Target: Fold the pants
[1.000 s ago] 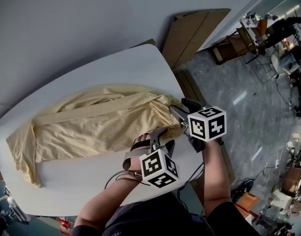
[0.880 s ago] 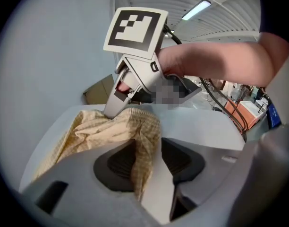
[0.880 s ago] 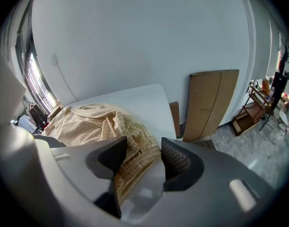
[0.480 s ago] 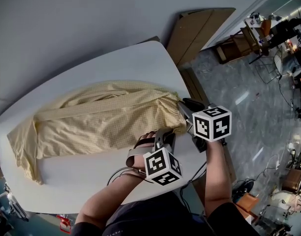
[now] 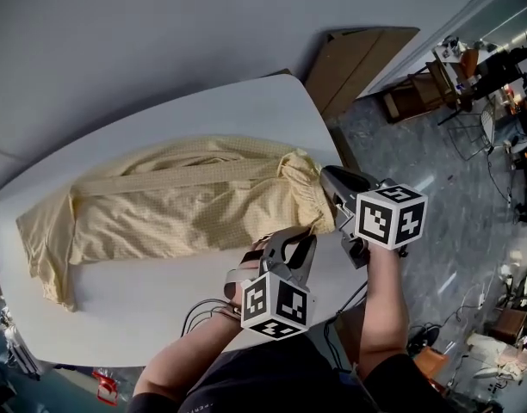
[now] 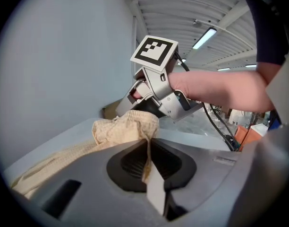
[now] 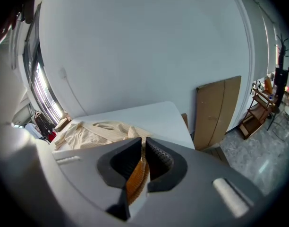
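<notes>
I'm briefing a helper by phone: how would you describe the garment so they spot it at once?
Find the white rounded table. Along it lie pale yellow, finely checked cloth pants, the only cloth there. Their gathered waistband end is pinched by the left gripper and the right gripper, whose fingers have just been closing on it.

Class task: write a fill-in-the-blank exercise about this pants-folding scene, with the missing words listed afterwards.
The pants lie on a ____ table.
The left gripper and the right gripper are both ____ on the pants' waist end.
The board leaning against the wall is ____.
Missing words: white; shut; brown.
Both grippers' jaws have just been closing, with pants fabric between them.
</notes>
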Demonstrator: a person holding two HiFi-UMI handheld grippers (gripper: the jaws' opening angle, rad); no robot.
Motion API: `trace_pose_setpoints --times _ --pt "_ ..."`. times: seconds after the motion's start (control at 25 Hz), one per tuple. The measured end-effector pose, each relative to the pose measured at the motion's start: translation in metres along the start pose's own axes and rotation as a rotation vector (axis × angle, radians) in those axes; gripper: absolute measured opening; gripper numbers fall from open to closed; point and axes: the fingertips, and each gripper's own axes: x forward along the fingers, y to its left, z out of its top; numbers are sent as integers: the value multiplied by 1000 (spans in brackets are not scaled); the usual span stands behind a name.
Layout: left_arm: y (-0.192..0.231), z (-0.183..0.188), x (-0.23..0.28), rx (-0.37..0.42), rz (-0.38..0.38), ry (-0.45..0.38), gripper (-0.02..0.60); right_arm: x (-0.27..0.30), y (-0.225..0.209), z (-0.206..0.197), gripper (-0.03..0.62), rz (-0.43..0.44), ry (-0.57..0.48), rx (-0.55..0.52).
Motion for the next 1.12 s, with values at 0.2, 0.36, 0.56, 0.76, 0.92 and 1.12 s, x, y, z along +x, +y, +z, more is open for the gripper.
trace_pose_setpoints --times 0.2,0.36,0.56,0.76,0.92,1.12 --pt "16 13 -41 -29 58 -114 21 0 50 27 28 63 -78 1" --pt "46 12 -86 -54 136 -173 21 9 104 46 28 129 -132 10" --pt "89 -5 -148 -90 245 -210 21 33 179 64 28 188 -158 -41" --pt "129 -43 -201 -146 346 -191 21 74 255 67 28 258 -138 -94" --pt "151 -80 -235 -190 407 -151 23 111 309 56 29 307 -94 -131" --pt "169 -125 -263 -252 459 -97 24 148 355 35 32 342 -38 -153"
